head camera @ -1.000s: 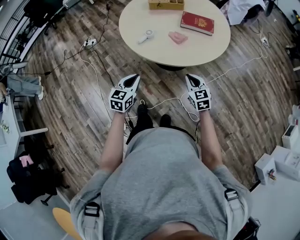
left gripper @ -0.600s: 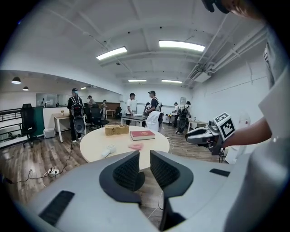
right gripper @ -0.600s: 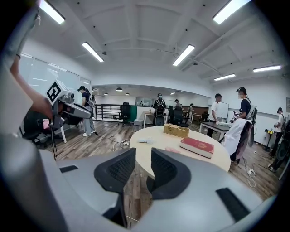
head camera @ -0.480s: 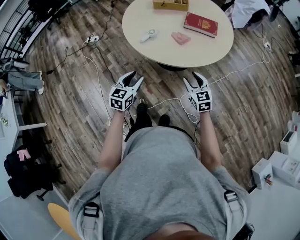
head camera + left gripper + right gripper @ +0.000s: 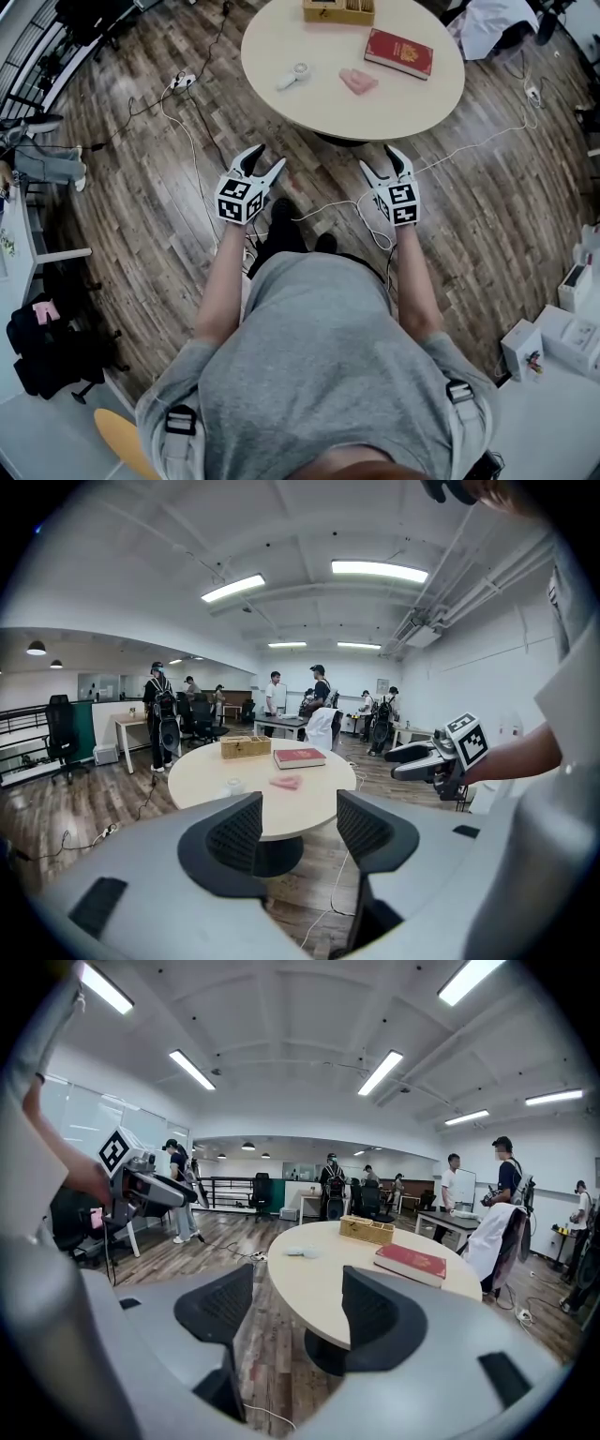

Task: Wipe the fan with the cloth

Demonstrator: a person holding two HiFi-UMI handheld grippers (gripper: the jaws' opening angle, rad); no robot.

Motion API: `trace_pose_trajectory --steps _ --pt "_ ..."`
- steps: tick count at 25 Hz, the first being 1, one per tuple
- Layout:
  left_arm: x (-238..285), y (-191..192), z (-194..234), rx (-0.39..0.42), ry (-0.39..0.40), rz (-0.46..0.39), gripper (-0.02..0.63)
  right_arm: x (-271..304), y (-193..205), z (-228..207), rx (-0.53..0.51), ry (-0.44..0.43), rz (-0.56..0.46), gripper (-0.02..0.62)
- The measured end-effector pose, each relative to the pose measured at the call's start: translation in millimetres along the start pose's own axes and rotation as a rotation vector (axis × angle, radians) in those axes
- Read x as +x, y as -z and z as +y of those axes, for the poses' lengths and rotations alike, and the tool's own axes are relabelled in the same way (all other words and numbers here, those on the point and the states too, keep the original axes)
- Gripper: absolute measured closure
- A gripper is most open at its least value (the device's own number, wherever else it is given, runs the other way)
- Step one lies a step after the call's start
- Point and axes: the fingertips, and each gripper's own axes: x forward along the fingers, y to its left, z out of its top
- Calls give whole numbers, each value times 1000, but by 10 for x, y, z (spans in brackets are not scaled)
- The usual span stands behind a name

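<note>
The left gripper (image 5: pixel 265 161) and the right gripper (image 5: pixel 380 161) are held just short of the round table (image 5: pixel 403 108), above the wood floor (image 5: pixel 141 178). Both have their jaws spread with nothing between them, and both have just been opening. On the table, the small white fan (image 5: pixel 292 75) lies left of centre, with the pink cloth (image 5: pixel 358 81) near it but not touching. A red book (image 5: pixel 398 52) lies on the table's right side and a wooden box (image 5: pixel 337 9) at its far edge.

Bare top was noted along the near edge of the table (image 5: pixel 375 108); fan (image 5: pixel 293 75), cloth (image 5: pixel 358 81) and book (image 5: pixel 398 52) were set beyond it.
</note>
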Motion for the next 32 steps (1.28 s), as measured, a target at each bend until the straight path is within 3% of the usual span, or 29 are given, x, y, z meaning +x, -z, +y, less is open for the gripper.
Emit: trace_pose_trajectory --steps 17,32 --pt "916 -282 526 2 64 5 353 650 26 -603 45 48 68 291" --pt "2279 -408 1551 -5 184 120 353 2031 -159 -1296 100 76 179 291"
